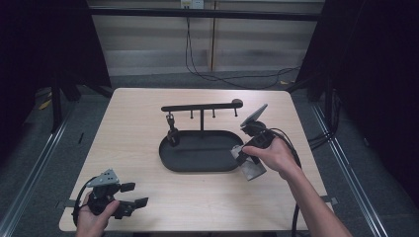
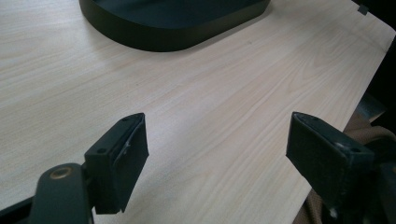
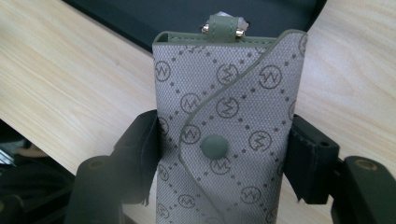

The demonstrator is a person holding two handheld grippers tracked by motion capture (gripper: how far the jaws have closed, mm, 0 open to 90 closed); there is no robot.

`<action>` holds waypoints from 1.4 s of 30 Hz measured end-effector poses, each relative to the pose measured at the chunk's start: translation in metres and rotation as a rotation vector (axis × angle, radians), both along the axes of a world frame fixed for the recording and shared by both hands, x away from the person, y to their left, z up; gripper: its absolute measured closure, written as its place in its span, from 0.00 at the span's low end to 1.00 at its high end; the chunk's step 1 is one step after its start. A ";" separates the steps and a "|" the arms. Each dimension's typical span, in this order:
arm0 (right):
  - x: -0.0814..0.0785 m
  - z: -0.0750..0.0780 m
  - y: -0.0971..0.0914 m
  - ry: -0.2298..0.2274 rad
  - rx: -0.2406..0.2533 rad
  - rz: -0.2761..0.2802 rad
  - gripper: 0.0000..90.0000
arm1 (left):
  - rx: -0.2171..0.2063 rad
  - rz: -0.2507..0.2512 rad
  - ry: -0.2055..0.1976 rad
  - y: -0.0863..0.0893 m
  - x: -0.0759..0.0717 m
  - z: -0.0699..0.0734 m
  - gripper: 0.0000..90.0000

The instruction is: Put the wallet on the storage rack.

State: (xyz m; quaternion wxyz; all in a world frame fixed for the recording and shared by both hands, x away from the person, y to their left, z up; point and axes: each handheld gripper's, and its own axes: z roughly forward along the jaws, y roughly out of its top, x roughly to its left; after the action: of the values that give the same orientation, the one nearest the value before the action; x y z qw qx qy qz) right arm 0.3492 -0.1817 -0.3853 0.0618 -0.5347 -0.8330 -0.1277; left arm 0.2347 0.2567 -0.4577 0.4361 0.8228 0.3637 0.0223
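Grey patterned key pouch (image 3: 224,135) sits clamped in the right gripper (image 1: 249,157) beside the black stand (image 1: 200,148); left gripper (image 1: 129,200) rests open-jawed, holding nothing. Next, probably hanging it on a hook (image 1: 213,114).

One camera overhead, one riding on each hand's tool

The high view looks forward and down over the whole surface (image 1: 148,207); both hand-mounted views skim close above it, sharing the black tray (image 1: 200,153).

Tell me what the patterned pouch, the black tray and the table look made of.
Pouch: grey woven fabric, likely coated canvas, with printed monogram, smooth green trim and a matte snap. Tray: matte black, probably painted metal or plastic; unclear which. Table: pale wood-grain surface, possibly laminate.
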 end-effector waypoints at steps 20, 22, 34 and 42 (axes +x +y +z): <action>0.026 0.003 0.001 -0.042 0.087 -0.121 0.39 | 0.016 0.004 -0.006 -0.001 0.000 -0.001 0.23; 0.029 0.002 0.001 -0.056 0.098 -0.136 0.39 | 0.013 0.005 -0.001 -0.001 0.000 -0.001 0.23; 0.042 -0.009 -0.005 -0.073 0.152 -0.216 0.39 | 0.017 0.001 0.001 -0.001 0.000 -0.001 0.23; 0.050 -0.026 -0.007 -0.076 0.187 -0.262 0.39 | 0.018 -0.001 0.000 0.000 0.001 -0.001 0.23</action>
State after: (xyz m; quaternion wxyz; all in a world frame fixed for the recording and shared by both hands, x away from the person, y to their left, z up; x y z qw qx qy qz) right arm 0.3988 -0.1890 -0.4115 0.0626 -0.6257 -0.7423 -0.2316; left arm 0.2357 0.2566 -0.4591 0.4286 0.8269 0.3631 0.0252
